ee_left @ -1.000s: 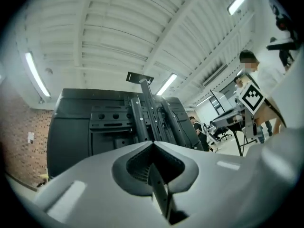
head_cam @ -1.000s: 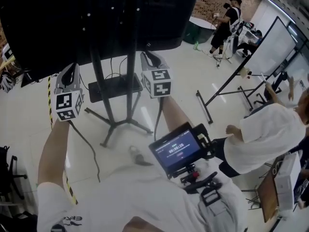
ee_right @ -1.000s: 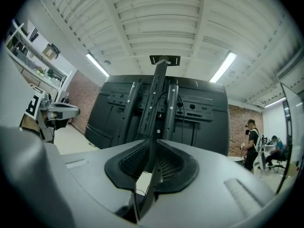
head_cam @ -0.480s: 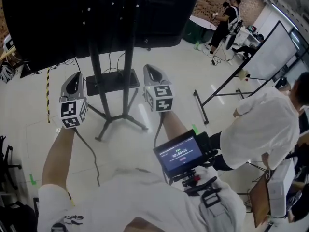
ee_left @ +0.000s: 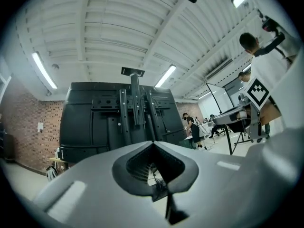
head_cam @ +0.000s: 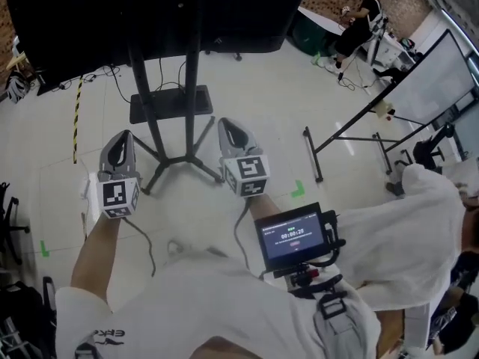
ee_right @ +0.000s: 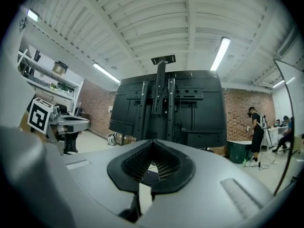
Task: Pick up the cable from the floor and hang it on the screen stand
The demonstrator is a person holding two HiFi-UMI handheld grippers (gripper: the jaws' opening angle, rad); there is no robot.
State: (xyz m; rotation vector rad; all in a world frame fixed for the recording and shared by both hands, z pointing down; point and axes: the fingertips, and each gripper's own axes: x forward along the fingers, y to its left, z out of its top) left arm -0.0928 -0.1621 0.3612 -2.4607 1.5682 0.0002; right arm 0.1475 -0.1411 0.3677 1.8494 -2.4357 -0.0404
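The black screen (head_cam: pixel 150 13) fills the top of the head view on its two-post stand (head_cam: pixel 161 118), whose splayed legs rest on the pale floor. A thin black cable (head_cam: pixel 101 75) trails over the floor at the far left of the stand's base plate (head_cam: pixel 168 103). My left gripper (head_cam: pixel 121 137) hovers left of the stand's legs, shut and empty. My right gripper (head_cam: pixel 227 126) hangs just right of the legs, also shut on nothing. Both gripper views look level at the screen's back and its stand (ee_left: pixel 135 113) (ee_right: pixel 164 103), past the left gripper (ee_left: pixel 153 146) and the right gripper (ee_right: pixel 153 142).
A whiteboard frame (head_cam: pixel 352 126) stands to the right, with a person in white (head_cam: pixel 419 223) bent low beside it. Another person (head_cam: pixel 363 17) works at the far back. Yellow-black tape (head_cam: pixel 75 118) runs along the floor at left. A small monitor (head_cam: pixel 293 236) hangs at my chest.
Both grippers have dropped and drawn back toward me, still side by side and shut. The stand now sits higher in the view. The person in white has bent lower.
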